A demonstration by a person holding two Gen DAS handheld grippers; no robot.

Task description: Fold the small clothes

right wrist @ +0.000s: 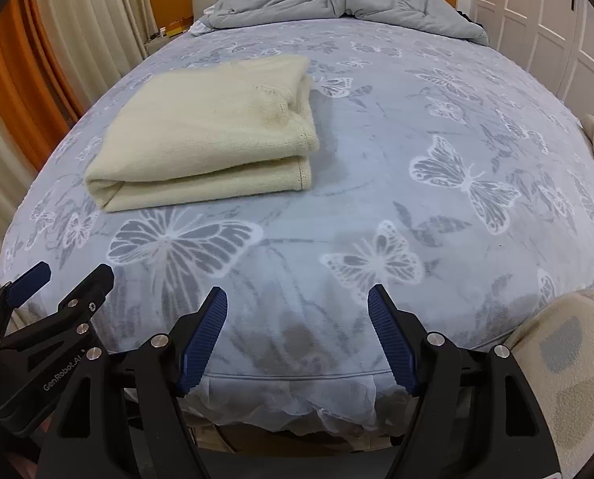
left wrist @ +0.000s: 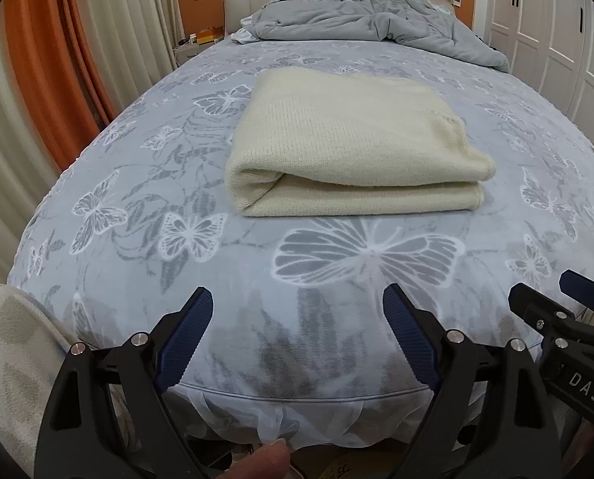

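Left wrist view: folded cream knit garment (left wrist: 348,143) on butterfly-print blue bedspread (left wrist: 137,183), crumpled grey duvet (left wrist: 360,16) behind; left gripper (left wrist: 297,339) and right gripper (right wrist: 297,339) both spread wide, empty, near bed edge.

Folded garment (left wrist: 348,139) on bed (left wrist: 336,271) (duvet (left wrist: 376,20) behind)

Left gripper (left wrist: 297,299) fingers spread wide, right gripper (right wrist: 297,299) likewise, side by side

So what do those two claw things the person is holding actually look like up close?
Both are alike: the left gripper and right gripper have black plastic frames with silver round bolts and two fingers lined with ribbed dark-blue pads. White lettering shows on the bodies: "GenRobot.AI" on the left one, "DAS" on the right one. No cables visible.
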